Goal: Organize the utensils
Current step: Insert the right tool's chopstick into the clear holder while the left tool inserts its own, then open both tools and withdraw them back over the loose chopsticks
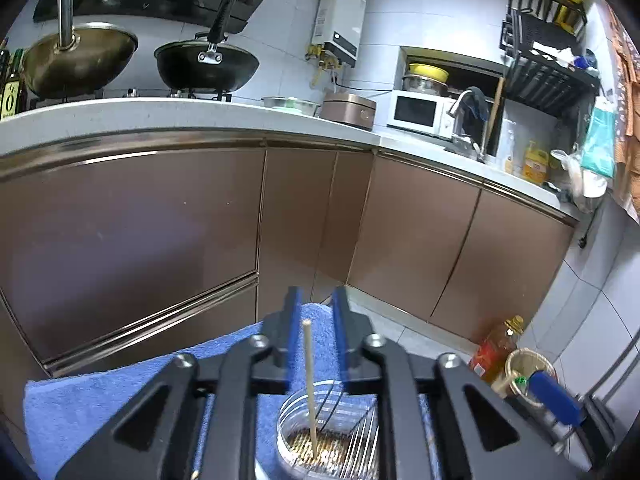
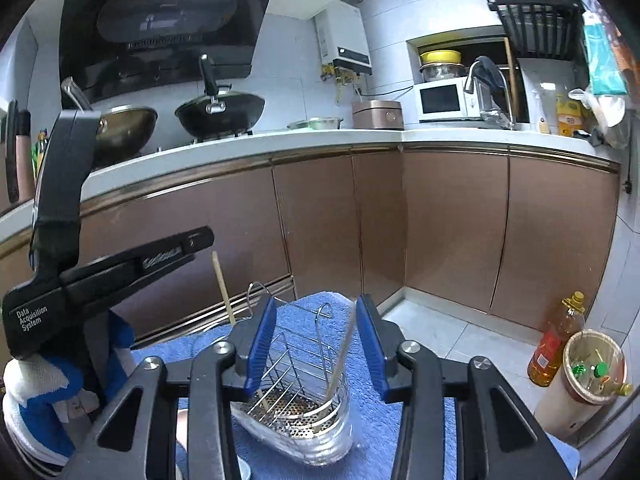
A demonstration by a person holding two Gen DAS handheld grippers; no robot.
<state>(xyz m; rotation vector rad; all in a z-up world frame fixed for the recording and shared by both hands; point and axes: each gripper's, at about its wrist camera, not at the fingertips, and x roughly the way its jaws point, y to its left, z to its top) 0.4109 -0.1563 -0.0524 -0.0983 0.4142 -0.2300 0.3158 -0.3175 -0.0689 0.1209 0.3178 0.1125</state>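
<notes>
A clear plastic-wrapped wire utensil caddy with a perforated metal floor [image 2: 296, 408] stands on a blue terry towel [image 2: 416, 412], and everything else sits around that caddy. Above it, the right gripper with blue-padded black fingers [image 2: 318, 344] hangs with its jaws spread wide and nothing between the pads, looking straight down into the caddy. A pale wooden chopstick [image 2: 340, 356] leans inside the caddy's right compartment, its tip on the perforated floor, its upper end rising between the open fingers without touching either. A second pale wooden chopstick [image 2: 223, 288] stands upright at the caddy's far left side. The left gripper with blue pads [image 1: 316, 336] also hovers over the caddy [image 1: 332, 436], jaws parted to a moderate width and empty; an upright chopstick [image 1: 310, 384] rises from the floor into the gap, free of both pads. To the right of the caddy, on the tiled floor, are a bottle of amber cooking oil [image 2: 554, 344] and a lined waste bin [image 2: 588, 376].
</notes>
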